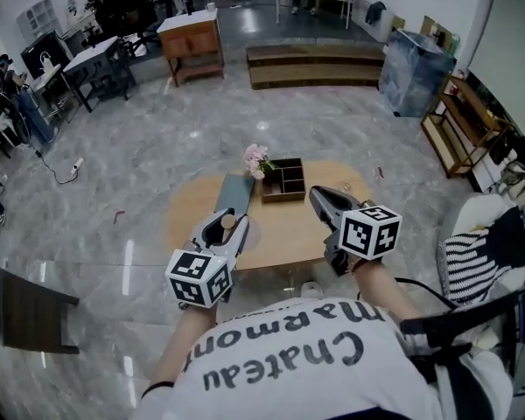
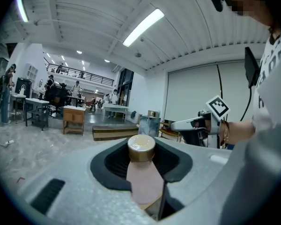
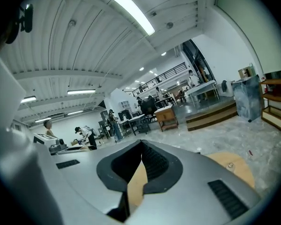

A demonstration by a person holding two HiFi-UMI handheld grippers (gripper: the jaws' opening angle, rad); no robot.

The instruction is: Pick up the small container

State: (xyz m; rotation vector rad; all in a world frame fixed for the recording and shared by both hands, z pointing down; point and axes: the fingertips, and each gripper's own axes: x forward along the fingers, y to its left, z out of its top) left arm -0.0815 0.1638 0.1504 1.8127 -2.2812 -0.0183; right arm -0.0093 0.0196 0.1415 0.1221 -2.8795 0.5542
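The small container (image 1: 228,222) has a pale pink body and a round gold cap (image 2: 141,148). It sits upright between the dark pads of my left gripper (image 1: 226,220), which is shut on its body and holds it above the low wooden table (image 1: 289,243). In the left gripper view the container (image 2: 144,181) fills the gap between the jaws. My right gripper (image 1: 320,197) hovers to the right over the same table, its jaws together with nothing between them. It also shows in the left gripper view as the right gripper (image 2: 189,124), level with the left one.
On the table's far side stand a dark divided wooden box (image 1: 284,180), pink flowers (image 1: 258,157) and a grey-blue cloth (image 1: 234,191). Marble floor surrounds the table. A striped cushion (image 1: 468,265) lies at the right, wooden steps (image 1: 315,64) and a cabinet (image 1: 191,46) stand farther off.
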